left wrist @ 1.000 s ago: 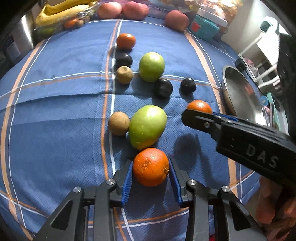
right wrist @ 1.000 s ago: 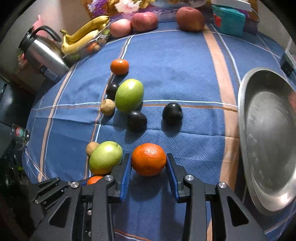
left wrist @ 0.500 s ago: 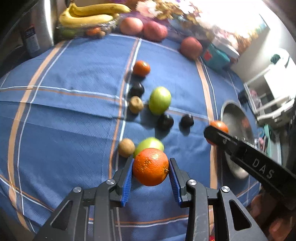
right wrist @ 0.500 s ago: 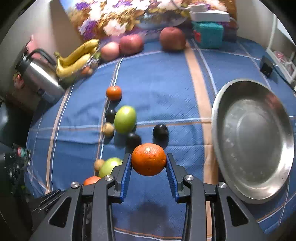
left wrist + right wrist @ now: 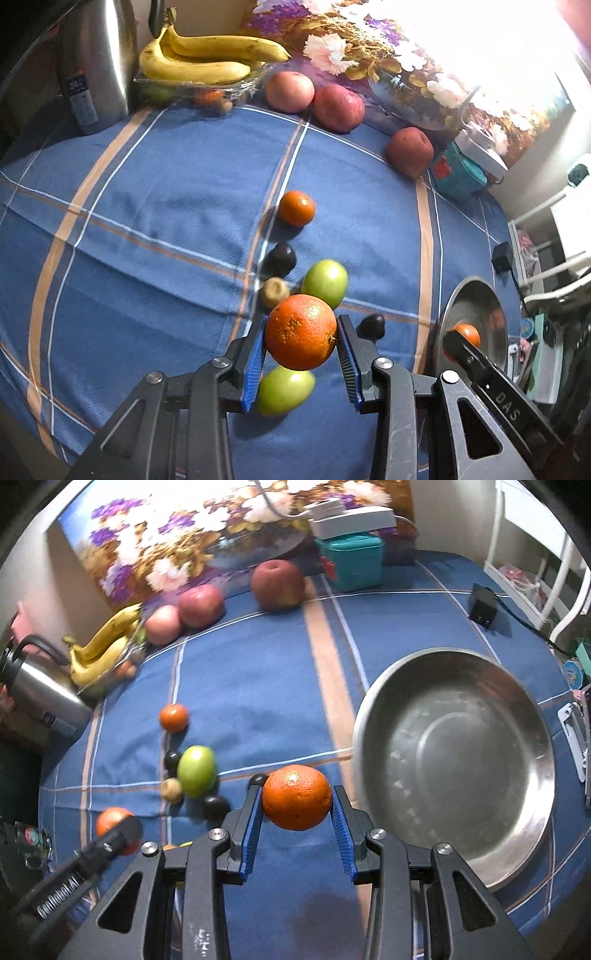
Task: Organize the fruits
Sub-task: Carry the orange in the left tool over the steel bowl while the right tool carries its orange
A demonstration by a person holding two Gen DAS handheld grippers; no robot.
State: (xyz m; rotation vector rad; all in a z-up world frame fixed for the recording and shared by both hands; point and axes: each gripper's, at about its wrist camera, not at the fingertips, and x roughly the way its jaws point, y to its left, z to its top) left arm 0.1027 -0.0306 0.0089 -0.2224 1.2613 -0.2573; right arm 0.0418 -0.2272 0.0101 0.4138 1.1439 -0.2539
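Gripping oranges (image 5: 301, 338) over cloth (image 5: 258, 686)

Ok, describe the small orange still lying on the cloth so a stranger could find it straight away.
Start at the bananas in the far corner of the blue tablecloth, then follow the orange stripe toward you. The first loose fruit is the small orange, alone at the head of the line, ahead of the dark fruit.

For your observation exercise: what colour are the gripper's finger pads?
Blue, ribbed pads; clearest in the right wrist view.
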